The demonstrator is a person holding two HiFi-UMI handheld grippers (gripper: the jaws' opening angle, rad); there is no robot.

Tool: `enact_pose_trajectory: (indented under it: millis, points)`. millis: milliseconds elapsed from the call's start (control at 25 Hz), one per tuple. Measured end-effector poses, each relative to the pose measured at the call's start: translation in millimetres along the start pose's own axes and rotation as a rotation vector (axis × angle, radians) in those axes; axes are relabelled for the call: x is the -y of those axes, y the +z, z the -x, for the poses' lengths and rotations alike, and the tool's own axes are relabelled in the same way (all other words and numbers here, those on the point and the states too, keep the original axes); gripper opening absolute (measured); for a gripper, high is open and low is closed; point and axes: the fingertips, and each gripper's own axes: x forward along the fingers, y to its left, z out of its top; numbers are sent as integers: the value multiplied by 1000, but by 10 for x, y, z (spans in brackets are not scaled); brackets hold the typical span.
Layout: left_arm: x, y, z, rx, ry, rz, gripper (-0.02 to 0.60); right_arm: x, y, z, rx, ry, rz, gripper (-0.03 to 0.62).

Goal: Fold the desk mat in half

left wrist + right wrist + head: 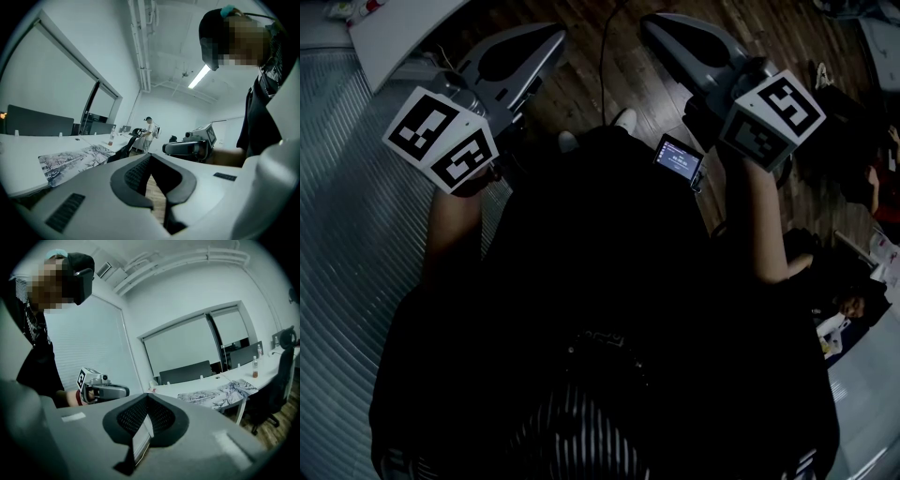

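The desk mat (75, 159), printed in grey and white, lies flat on a white table (23, 180) and shows again in the right gripper view as the same mat (220, 394). Both grippers are held up in the air, well away from it. My left gripper (556, 34) points forward over the wooden floor, its jaw tips touching with nothing between them (150, 156). My right gripper (650, 21) is level beside it, also shut and empty (147, 396). Each gripper sees the other: the right gripper (165, 149) and the left gripper (125, 391).
A white table corner (394, 37) lies at the far left. A black office chair (281, 373) and a bottle (254, 366) stand by the mat's table. Another person (149, 131) stands far back. A small lit screen (679, 157) hangs below my right hand.
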Motion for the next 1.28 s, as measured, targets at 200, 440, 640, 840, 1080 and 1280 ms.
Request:
enact_pose_trajectory:
  millis: [200,440,640,840,1080,1280]
  points:
    - [-2,-14,24,7,5,-7,3,-12,8,1,11,9,0,3]
    - [-27,-138,-53,1,-9,-12,3,69,-77,26,15,-7,22,3]
    - [68,-42,-372,0,-37,-43,3,308,-28,285,45,-37,21,3]
    - [268,318,-990,-24,-62,-71,3,780,278,798,84,-80,-9,3]
    - [474,402,-1610,-60,-107,-91,3,1237,307,1304,136,-126,-37,4]
    - [585,387,-1977,-82,-128,-97,3,1546,201,1730,162,-180,-83,3]
